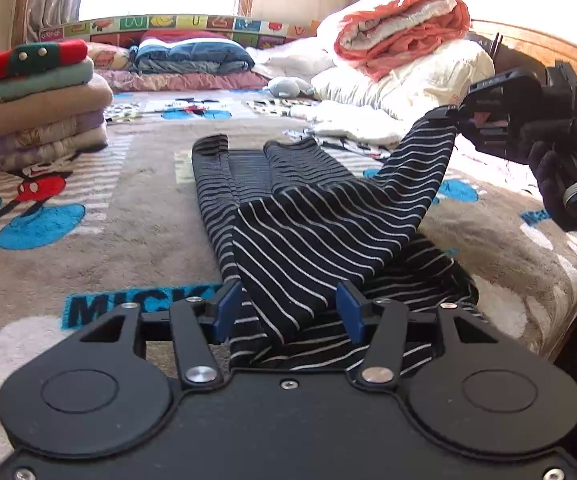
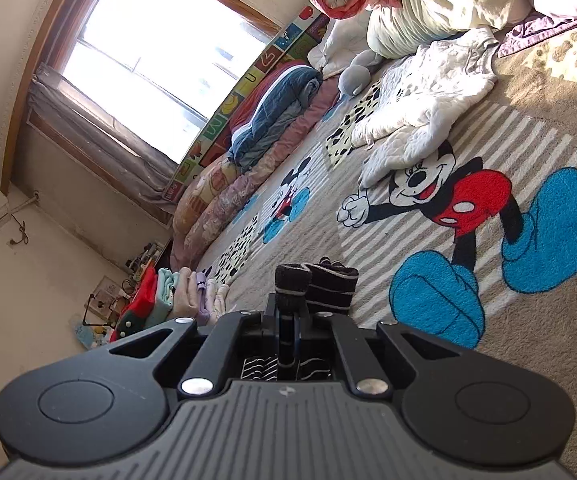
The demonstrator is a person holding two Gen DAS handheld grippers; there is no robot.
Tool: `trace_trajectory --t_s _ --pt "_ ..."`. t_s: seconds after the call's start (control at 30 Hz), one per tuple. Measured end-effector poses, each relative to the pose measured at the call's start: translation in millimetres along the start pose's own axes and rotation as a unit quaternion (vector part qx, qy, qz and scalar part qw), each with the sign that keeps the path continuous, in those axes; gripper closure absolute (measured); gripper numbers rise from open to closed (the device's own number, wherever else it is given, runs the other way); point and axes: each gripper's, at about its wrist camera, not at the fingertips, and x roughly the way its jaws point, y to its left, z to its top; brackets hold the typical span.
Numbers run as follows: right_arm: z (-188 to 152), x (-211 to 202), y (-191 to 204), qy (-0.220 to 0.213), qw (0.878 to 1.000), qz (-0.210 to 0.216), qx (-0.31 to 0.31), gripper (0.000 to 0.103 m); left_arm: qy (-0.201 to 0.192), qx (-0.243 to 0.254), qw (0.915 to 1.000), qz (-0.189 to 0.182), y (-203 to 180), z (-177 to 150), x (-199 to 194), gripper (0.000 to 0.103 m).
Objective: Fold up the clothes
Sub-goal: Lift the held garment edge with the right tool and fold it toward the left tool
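A black garment with thin white stripes lies lengthwise on the cartoon-print bed blanket. My left gripper hovers open at its near end, blue pads either side of the cloth and apart from it. At the right of the left wrist view, my right gripper, held by a gloved hand, lifts one sleeve up and rightwards. In the right wrist view, the right gripper is shut on the striped cuff, which sticks out past the fingertips.
A stack of folded clothes sits at the far left of the bed. Rolled quilts and pillows pile up at the back right, with a white garment and a grey plush toy. The bed edge drops off at right.
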Motion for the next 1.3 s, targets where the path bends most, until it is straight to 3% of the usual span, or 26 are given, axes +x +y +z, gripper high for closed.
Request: trace_trajectory --t_s 0.1,0.27,0.3,0.37,0.43,0.67,1.3 --pt "-4.3 5.6 -3.1 0.013 1.000 -0.025 -0.001 0.095 0.006 0.032 0.9994 -0.007 -6.8 6.1 5.1 0.050" --pt "-0.7 0.7 4.4 0.012 1.000 -0.026 0.005 0.095 0.017 0.087 0.9959 -0.017 -18.3 16.1 14.0 0.050" --pt "0.7 1.4 8.9 0.016 1.000 -0.026 0.004 0.095 0.020 0.115 0.9932 -0.003 -22.8 15.6 21.3 0.050" --pt "2.2 2.3 19.1 0.019 0.999 -0.027 0.004 0.095 0.050 0.137 0.9893 0.002 -26.8 9.7 39.3 0.050" --pt "3.7 4.6 33.4 0.024 0.999 -0.031 -0.001 0.095 0.099 0.145 0.9840 -0.029 -29.5 -3.0 52.5 0.050" --pt "13.6 30.2 82.1 0.039 0.997 -0.053 -0.041 0.095 0.075 0.169 0.9821 -0.036 -41.8 -12.7 42.3 0.049" --pt "16.5 140.3 136.2 0.090 0.987 -0.102 -0.090 0.095 0.049 0.053 0.9929 -0.095 -2.2 -3.5 33.8 0.047"
